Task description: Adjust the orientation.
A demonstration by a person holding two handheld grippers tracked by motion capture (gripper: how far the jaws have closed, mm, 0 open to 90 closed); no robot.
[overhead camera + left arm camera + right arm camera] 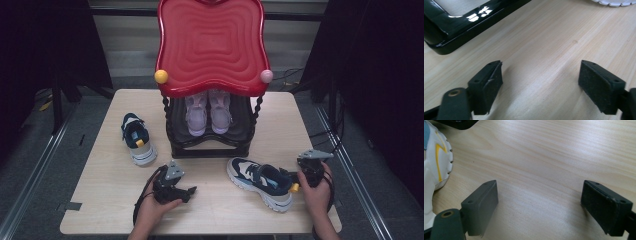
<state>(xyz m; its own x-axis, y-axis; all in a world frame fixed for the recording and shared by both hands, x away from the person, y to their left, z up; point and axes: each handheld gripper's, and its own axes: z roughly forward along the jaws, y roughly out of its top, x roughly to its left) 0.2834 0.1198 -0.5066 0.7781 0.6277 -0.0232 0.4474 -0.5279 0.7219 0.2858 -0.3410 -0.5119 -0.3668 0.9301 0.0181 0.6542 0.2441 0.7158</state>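
Black gripper [187, 191] bodies, grey three-cornered plates, trailing black cables.

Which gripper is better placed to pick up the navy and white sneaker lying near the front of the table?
Probably the right gripper: it sits just beside the sneaker's heel with jaws open. The left gripper lies farther from it, toward its toe.

Overall: table [210, 210] lit bright & even from overhead, surroundings near black.
Glare: white hotspots on glossy black rack base [461, 20]; soft sheen on red top [212, 40].
Shadows: faint, short, under shoes (soft-edged).
Focus: high view slightly soft; gripper views sharp on wood grain, near jaws blurry at btm edge.
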